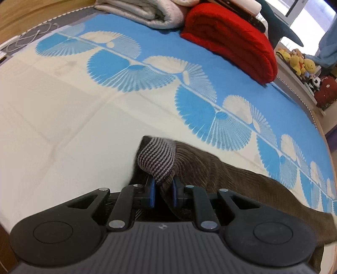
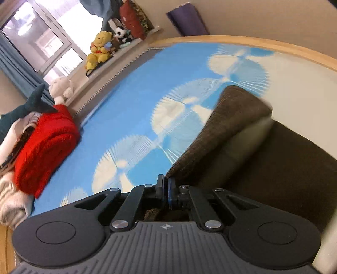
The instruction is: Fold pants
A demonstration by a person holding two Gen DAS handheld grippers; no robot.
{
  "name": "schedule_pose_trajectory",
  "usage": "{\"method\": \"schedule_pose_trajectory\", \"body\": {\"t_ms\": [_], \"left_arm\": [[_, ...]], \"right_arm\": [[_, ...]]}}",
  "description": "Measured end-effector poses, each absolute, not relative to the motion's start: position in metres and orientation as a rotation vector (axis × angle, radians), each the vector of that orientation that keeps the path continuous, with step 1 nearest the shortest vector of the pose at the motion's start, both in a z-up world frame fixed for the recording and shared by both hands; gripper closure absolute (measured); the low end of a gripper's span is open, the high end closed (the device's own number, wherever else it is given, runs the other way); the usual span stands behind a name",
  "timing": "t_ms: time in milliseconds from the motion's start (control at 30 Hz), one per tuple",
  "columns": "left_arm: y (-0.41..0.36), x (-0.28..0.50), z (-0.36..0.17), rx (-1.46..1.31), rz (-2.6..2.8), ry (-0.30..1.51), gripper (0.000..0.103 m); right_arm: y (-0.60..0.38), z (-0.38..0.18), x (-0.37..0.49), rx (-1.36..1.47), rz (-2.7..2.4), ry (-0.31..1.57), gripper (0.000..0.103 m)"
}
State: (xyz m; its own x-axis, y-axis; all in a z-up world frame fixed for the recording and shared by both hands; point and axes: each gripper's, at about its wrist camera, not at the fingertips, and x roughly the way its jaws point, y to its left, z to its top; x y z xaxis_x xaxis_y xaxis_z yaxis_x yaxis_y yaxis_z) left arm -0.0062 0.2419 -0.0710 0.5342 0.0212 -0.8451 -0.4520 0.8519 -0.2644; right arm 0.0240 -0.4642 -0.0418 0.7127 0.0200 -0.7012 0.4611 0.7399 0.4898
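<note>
Brown corduroy pants (image 1: pixel 221 175) lie on the bedspread (image 1: pixel 63 126) and run off to the right in the left wrist view. My left gripper (image 1: pixel 163 190) is shut on their grey-and-black striped ribbed band (image 1: pixel 157 160), which bunches up between the blue pads (image 1: pixel 152 189). In the right wrist view the pants (image 2: pixel 231 130) rise off the bed in a raised fold, blurred at its far end. Their near edge runs down into my right gripper (image 2: pixel 166 185), whose pads are pressed together on the cloth. More brown fabric shows under the jaws.
The bedspread is cream and blue with a fan pattern (image 2: pixel 147 94). A folded red blanket (image 1: pixel 229 40) (image 2: pixel 44 151) and a white folded blanket (image 1: pixel 147 12) lie at the far end. Plush toys (image 1: pixel 299 61) (image 2: pixel 101 48) line the window ledge. The wooden bed edge (image 2: pixel 252 44) curves behind.
</note>
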Motion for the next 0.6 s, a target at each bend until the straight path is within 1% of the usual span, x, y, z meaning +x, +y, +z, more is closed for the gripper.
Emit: {"method": "schedule_pose_trajectory", "body": {"t_ms": [67,167,200,233,267,300,367,433,467,500,600], "left_arm": [[0.246,-0.017,-0.077,-0.482,0.296,1.020,0.086],[0.254,-0.025,-0.098,-0.523,0.322,1.143,0.084],[0.257,-0.026,-0.104,-0.551,0.339,1.170,0.083],[0.260,-0.028,-0.107,-0.564,0.366,1.181,0.080],[0.263,-0.030,-0.107,-0.568,0.385,1.179,0.078],[0.265,-0.031,-0.104,-0.580,0.402,1.169,0.073],[0.266,-0.032,-0.099,-0.593,0.416,1.143,0.066],[0.264,-0.028,-0.098,-0.584,0.433,1.132,0.052],[0.263,-0.026,-0.099,-0.585,0.447,1.140,0.051],[0.263,-0.024,-0.101,-0.594,0.460,1.149,0.051],[0.260,-0.019,-0.103,-0.603,0.468,1.158,0.051]], "right_arm": [[-0.468,-0.056,-0.009,0.709,-0.291,0.837,0.101],[-0.476,-0.101,-0.037,0.731,-0.274,1.026,0.100],[-0.481,-0.113,-0.042,0.749,-0.263,1.048,0.097],[-0.489,-0.123,-0.048,0.743,-0.273,1.047,0.096],[-0.496,-0.126,-0.054,0.721,-0.307,1.030,0.096],[-0.507,-0.128,-0.058,0.717,-0.349,1.003,0.095],[-0.538,-0.127,-0.070,0.801,-0.398,0.915,0.095],[-0.569,-0.126,-0.083,0.906,-0.465,0.812,0.086],[-0.583,-0.127,-0.087,0.946,-0.500,0.771,0.076],[-0.592,-0.129,-0.088,0.972,-0.526,0.745,0.069],[-0.617,-0.142,-0.084,1.073,-0.568,0.694,0.066]]}}
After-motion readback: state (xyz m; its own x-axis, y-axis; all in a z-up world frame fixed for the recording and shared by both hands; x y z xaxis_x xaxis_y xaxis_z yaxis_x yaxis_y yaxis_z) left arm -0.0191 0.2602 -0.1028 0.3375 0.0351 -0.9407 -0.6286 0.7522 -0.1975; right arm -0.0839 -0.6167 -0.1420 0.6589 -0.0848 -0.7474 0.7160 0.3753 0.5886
